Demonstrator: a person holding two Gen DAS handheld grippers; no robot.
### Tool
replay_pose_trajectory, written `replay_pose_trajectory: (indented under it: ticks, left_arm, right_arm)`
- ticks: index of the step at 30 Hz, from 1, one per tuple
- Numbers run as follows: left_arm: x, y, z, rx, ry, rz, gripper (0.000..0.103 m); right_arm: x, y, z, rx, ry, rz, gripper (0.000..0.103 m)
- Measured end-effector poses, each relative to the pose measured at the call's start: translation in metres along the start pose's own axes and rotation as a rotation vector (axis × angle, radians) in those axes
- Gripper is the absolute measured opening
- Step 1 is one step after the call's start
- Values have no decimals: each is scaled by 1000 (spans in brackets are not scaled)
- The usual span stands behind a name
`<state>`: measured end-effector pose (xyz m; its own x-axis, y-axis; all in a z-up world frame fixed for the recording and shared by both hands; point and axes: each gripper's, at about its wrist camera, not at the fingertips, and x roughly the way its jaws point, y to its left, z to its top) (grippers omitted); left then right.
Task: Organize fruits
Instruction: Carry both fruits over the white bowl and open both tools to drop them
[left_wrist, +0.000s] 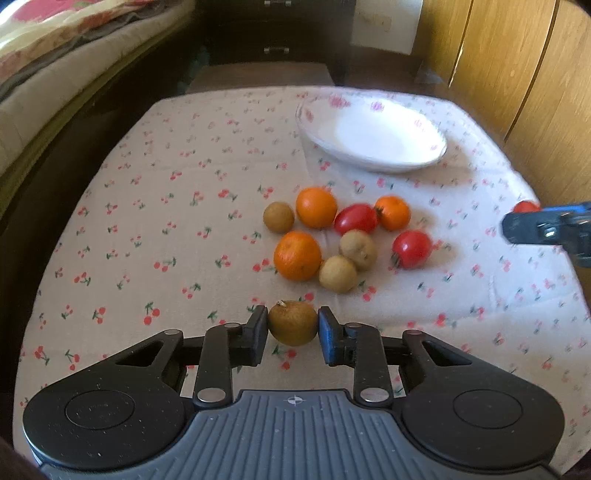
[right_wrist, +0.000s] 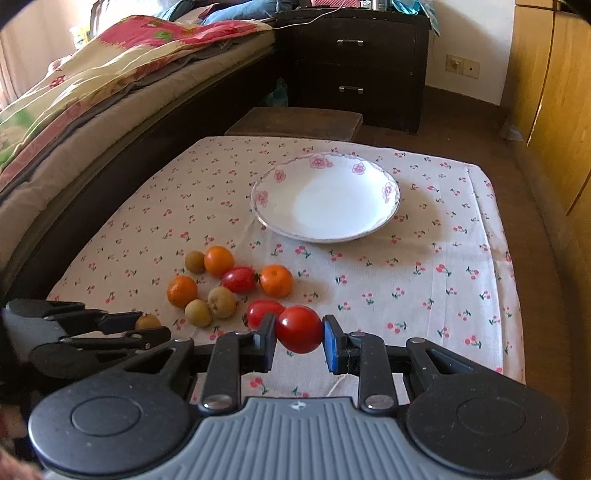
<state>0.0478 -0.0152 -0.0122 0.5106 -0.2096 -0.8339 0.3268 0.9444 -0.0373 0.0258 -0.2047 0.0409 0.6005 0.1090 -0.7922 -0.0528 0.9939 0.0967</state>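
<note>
My left gripper (left_wrist: 293, 325) is shut on a brown round fruit (left_wrist: 292, 322) just above the cloth, near the table's front. My right gripper (right_wrist: 299, 330) is shut on a red tomato (right_wrist: 299, 328). In the left wrist view the right gripper (left_wrist: 517, 229) shows at the right edge with that tomato (left_wrist: 526, 206) behind its tip. A cluster lies mid-table: three oranges (left_wrist: 316, 207) (left_wrist: 297, 255) (left_wrist: 392, 213), two tomatoes (left_wrist: 355, 218) (left_wrist: 412, 248) and three brown fruits (left_wrist: 279, 217) (left_wrist: 358, 249) (left_wrist: 338, 274). A white flowered plate (right_wrist: 388, 192) sits empty behind them.
The table wears a cherry-print cloth (left_wrist: 166, 221). A bed with a patterned quilt (right_wrist: 92, 85) runs along the left. A dark drawer chest (right_wrist: 351, 66) and a low stool (right_wrist: 295, 122) stand behind the table. Wooden wardrobe doors (left_wrist: 517, 74) line the right.
</note>
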Motion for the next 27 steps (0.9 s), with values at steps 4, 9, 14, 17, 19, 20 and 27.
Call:
replay_pose_trajectory:
  ticks: [4,9,14,17,19,20,27]
  left_arm:
    - [-11,-4,18,-18,-48,-42,37]
    - [-15,-13,53,-9,-115,-70,37]
    - [1,-22,89,-11,-141,-79,37]
    - [16,-26,105,-7,-135,-76,37]
    - [28,-28,114,-4,-129,-69,37]
    - [33,-29,117,-2,-125,-65,37]
    - [65,-35,137,4,-92,-59,37]
  right_arm:
    - [3,-5,16,33,-22,2,28]
    - [13,-12,39,59,-42,-3,28]
    - [34,-23,66,82,-50,-11,28]
    - [51,-28,79,88,-39,-13,28]
    - [61,-33,85,95,-33,-14,28]
    - [66,-35,88,99,-31,-12,28]
    - [97,-42,102,105,-3,-1,28]
